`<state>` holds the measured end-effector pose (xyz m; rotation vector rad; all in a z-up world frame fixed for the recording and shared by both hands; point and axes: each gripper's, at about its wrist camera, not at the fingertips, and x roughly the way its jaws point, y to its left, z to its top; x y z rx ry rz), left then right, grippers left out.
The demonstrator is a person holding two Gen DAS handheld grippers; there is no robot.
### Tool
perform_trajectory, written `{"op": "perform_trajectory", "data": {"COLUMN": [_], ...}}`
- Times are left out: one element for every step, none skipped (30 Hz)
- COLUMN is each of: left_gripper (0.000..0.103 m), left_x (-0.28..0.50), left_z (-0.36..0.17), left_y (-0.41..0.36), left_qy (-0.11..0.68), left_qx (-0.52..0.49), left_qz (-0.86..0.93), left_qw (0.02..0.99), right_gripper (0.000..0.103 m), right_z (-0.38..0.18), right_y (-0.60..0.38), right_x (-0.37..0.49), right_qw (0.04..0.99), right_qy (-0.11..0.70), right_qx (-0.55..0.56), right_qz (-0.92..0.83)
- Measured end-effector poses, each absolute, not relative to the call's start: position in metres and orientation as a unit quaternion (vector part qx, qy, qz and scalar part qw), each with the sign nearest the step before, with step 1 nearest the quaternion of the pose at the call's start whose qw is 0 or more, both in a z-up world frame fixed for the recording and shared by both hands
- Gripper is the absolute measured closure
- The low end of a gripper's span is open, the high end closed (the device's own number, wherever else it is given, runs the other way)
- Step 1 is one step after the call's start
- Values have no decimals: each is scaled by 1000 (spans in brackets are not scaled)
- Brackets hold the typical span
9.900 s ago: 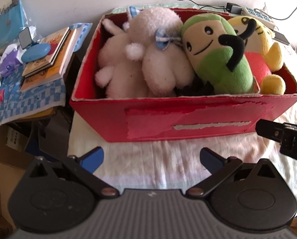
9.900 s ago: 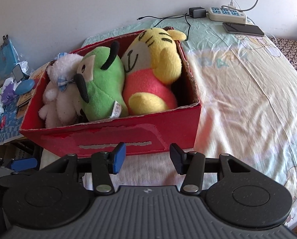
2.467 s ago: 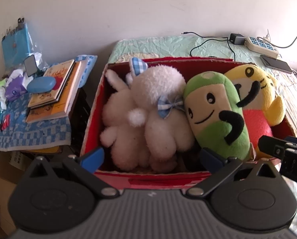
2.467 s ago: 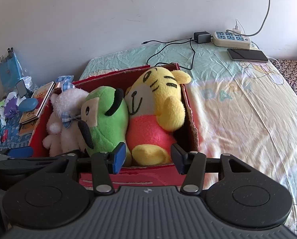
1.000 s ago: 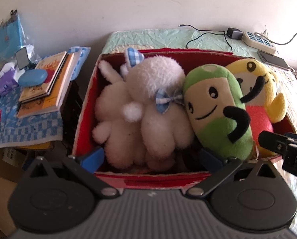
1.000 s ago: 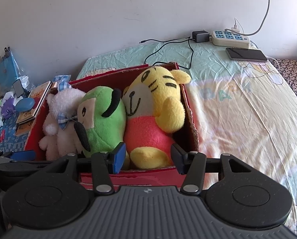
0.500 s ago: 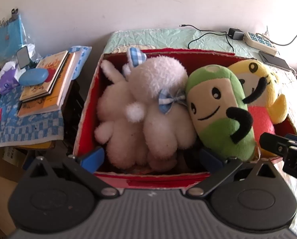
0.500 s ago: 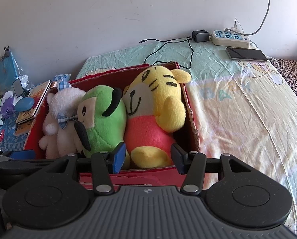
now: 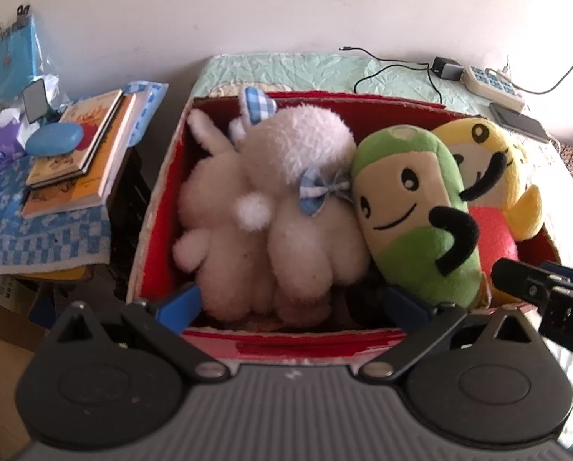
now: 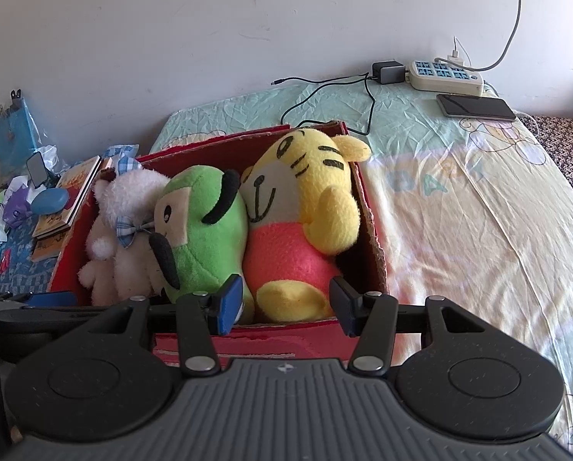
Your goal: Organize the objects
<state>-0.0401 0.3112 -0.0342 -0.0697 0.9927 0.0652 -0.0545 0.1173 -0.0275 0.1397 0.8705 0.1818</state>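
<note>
A red cardboard box (image 9: 159, 207) (image 10: 375, 238) stands on the bed and holds three plush toys: a white rabbit with a blue checked bow (image 9: 279, 207) (image 10: 121, 230), a green one (image 9: 413, 215) (image 10: 206, 230) and a yellow tiger with a pink belly (image 9: 494, 176) (image 10: 305, 211). My left gripper (image 9: 292, 303) is open and empty, hovering over the box's near edge in front of the rabbit. My right gripper (image 10: 286, 303) is open and empty over the near edge in front of the tiger; it also shows in the left wrist view (image 9: 544, 288).
A side table left of the box carries books (image 9: 79, 153), a blue case (image 9: 54, 144) and small clutter. At the bed's head lie a power strip (image 10: 444, 75), a charger with cable (image 10: 386, 67) and a phone (image 10: 476, 106). Bedsheet (image 10: 478, 211) spreads right of the box.
Since ten seconds ago both grippers have risen from facing the box's front to looking down into it. Over the last second they barely shifted. The toys stay put.
</note>
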Motion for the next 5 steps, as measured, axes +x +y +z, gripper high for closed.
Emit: {"op": "perform_trajectory", "data": {"left_gripper": [3,4,4,4,4], "left_x": [-41,-41,-41,-42,-42], "left_z": [-34,-33,-33,-32,-31], "left_y": [311,311,310,310,310], "left_qy": [473,471,467,465,464], "left_qx": [-33,-29,-24,-22,-22], "left_qz": [34,39,44,47,48], "left_qw": [880,881,883,884,884], "right_gripper": [49,49,49,49,49], "right_z": [-27,-27,-27,-26,-26], "right_y": [117,117,117,117,117], "right_x": [-55,-55,-55,-56,-56], "right_qw": [901,901,901,902,902], "right_qy": [420,420,419,418,417], "right_qx": [68,68,69,69,69], "right_qz": [88,89,89,89,89]}}
